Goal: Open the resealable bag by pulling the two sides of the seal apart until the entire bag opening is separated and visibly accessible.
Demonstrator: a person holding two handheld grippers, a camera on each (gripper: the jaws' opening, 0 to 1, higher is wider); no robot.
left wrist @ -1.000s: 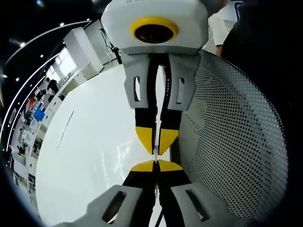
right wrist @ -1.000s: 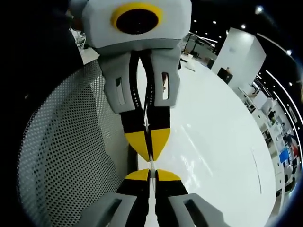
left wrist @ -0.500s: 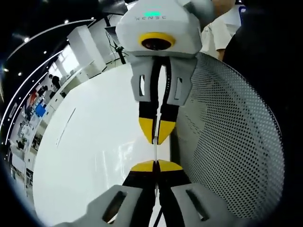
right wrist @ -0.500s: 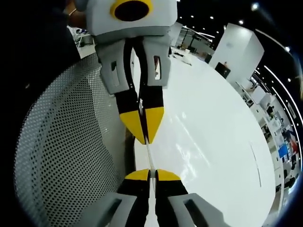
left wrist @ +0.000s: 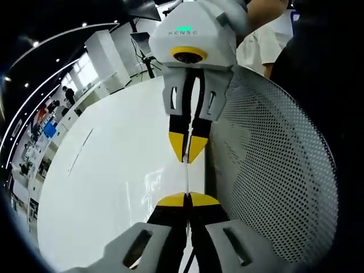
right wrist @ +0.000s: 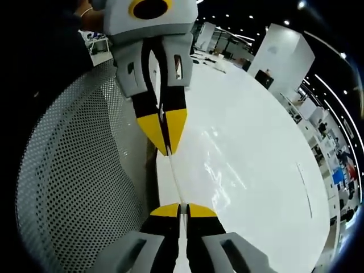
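Clear film, stretched thin and seen edge-on, is all I can make out of the resealable bag (left wrist: pixel 186 177): a pale line running between the two sets of yellow tips, above a glossy white table (left wrist: pixel 108 187).

1. Step in hand: I judge the seal is being pulled apart. My left gripper (left wrist: pixel 187 199) has its jaws pressed together on one side of the bag mouth. In the right gripper view, the right gripper (right wrist: pixel 180 210) is likewise clamped on the film, which shows there as a slanted pale strip (right wrist: pixel 173 173) leading up to the opposing gripper.

2. State of opening: I cannot tell how far the seal has parted; the bag presents only its edge, and its body is not clearly visible.

3. Next move: I would draw the grippers apart steadily, each perpendicular to the seal line, keeping both pinches firm so the slick film does not slip out.

4. Surroundings: a perforated mesh surface (left wrist: pixel 273 170), grey, curved and evenly punched with round holes, stands just beside the bag. The table reflects overhead lights sharply, indicating a smooth hard finish.
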